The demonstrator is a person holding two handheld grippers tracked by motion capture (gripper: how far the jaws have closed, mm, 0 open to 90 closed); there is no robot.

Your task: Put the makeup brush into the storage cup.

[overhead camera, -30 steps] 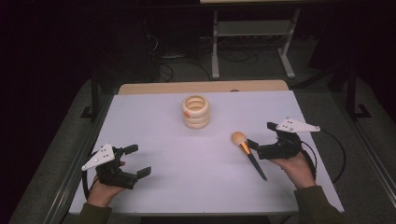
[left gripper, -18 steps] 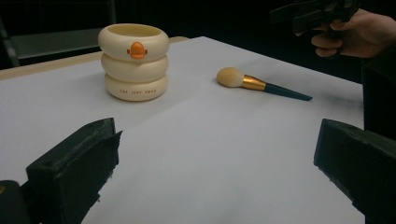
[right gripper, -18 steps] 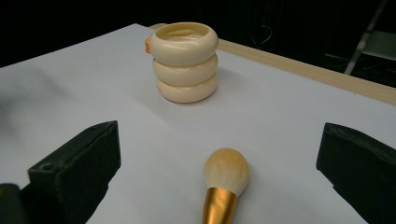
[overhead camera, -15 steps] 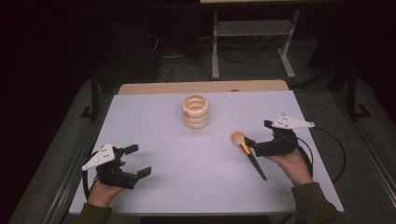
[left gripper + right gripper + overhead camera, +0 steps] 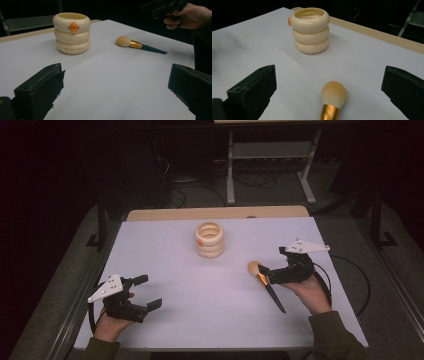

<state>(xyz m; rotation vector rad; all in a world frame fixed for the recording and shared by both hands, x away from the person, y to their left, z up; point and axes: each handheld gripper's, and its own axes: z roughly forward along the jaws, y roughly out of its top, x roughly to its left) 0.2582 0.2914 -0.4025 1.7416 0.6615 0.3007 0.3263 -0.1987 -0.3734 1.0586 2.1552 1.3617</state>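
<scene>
A cream holder (image 5: 209, 239) made of three stacked rings with a small orange beak stands at the table's far middle, also seen as the holder (image 5: 72, 33) and the holder (image 5: 311, 30). A makeup brush (image 5: 265, 282) with tan bristles, a gold collar and a dark handle lies flat on the right; the brush (image 5: 138, 45) is untouched. My right gripper (image 5: 272, 265) is open and low over it, and the brush head (image 5: 333, 94) lies between the wide jaws. My left gripper (image 5: 148, 292) is open at the front left with nothing in it.
The white tabletop (image 5: 200, 300) has a wooden strip (image 5: 215, 213) along its far edge. A metal stand (image 5: 270, 155) and cables stand on the dark floor beyond. The other hand with the right gripper (image 5: 162, 6) appears at the top right of the left gripper view.
My right gripper has slid a little to the left, closer over the brush's head. The brush, the holder and my left gripper have stayed put.
</scene>
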